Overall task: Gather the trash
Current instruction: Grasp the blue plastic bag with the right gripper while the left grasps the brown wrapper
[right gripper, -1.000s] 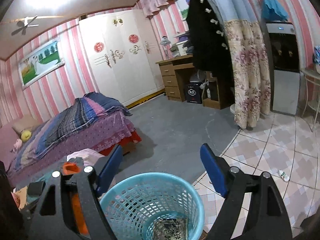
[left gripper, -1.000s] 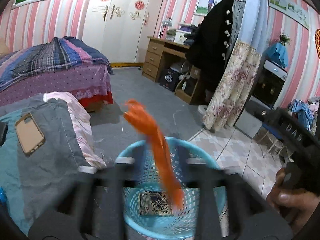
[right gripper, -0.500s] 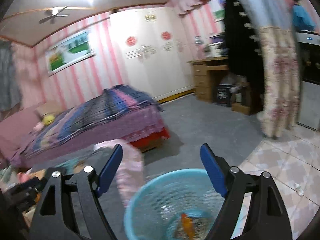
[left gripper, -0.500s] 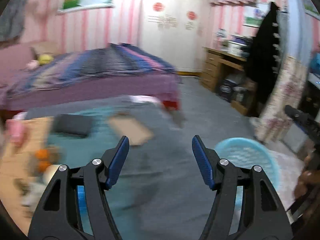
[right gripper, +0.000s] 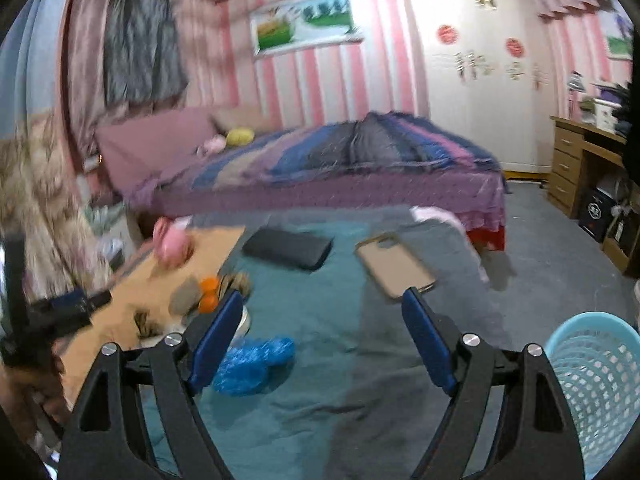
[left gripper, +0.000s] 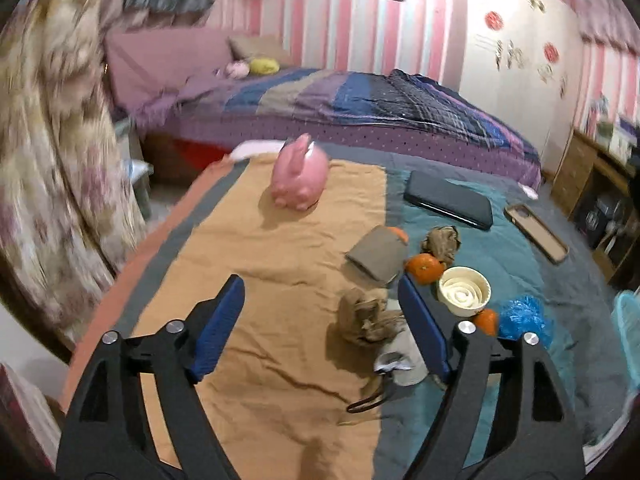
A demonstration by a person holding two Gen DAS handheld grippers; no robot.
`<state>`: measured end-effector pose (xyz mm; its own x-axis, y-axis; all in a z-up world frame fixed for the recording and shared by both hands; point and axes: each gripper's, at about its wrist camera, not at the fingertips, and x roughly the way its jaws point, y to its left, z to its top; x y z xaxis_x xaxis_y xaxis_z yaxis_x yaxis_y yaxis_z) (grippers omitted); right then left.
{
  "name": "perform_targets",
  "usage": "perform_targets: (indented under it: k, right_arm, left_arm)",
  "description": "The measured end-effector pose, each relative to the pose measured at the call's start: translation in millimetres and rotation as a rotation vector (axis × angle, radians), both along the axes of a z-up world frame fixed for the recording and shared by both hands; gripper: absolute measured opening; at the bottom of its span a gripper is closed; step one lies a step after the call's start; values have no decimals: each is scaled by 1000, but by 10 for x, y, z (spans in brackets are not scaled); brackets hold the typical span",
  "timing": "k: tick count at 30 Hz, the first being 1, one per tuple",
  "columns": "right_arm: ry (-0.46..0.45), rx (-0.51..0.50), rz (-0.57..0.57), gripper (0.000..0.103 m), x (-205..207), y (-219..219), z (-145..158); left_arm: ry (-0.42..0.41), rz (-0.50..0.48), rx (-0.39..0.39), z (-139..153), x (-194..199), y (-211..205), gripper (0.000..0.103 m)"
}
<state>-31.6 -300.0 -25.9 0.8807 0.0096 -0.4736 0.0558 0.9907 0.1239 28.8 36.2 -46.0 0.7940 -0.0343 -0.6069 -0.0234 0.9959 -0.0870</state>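
Note:
My left gripper (left gripper: 320,308) is open and empty above the orange cloth (left gripper: 256,280). A crumpled brown paper wad (left gripper: 366,316) lies just inside its right finger. A second brown wad (left gripper: 442,242) lies further off, near tangerines (left gripper: 425,268). A crumpled blue plastic bag (left gripper: 520,316) lies at the right; it also shows in the right wrist view (right gripper: 252,364), beside my right gripper's left finger. My right gripper (right gripper: 322,320) is open and empty over the teal cover. The light blue trash basket (right gripper: 592,372) stands at the lower right.
On the covered surface lie a pink piggy bank (left gripper: 300,174), a dark flat case (left gripper: 448,200), a phone case (left gripper: 536,232), a white bowl (left gripper: 464,290), a grey pouch (left gripper: 376,254) and a small grey pouch with a cord (left gripper: 400,360). A bed (right gripper: 340,160) stands behind.
The orange wrapper dropped from my left gripper into the basket. Both grippers have swung left, away from the basket and over the covered surface.

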Motion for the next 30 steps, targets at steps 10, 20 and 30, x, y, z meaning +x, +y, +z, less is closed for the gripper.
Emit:
perform_targets:
  k: [10, 20, 30]
  right_arm:
    - [54, -124, -6, 82, 231, 604, -254]
    - [95, -158, 2, 83, 431, 837, -344]
    - [161, -97, 18, 83, 593, 853, -499]
  left_arm:
    - [16, -34, 46, -235, 77, 75, 83]
    - [35, -37, 30, -296, 154, 189, 84]
    - [44, -36, 35, -328, 151, 200, 84]
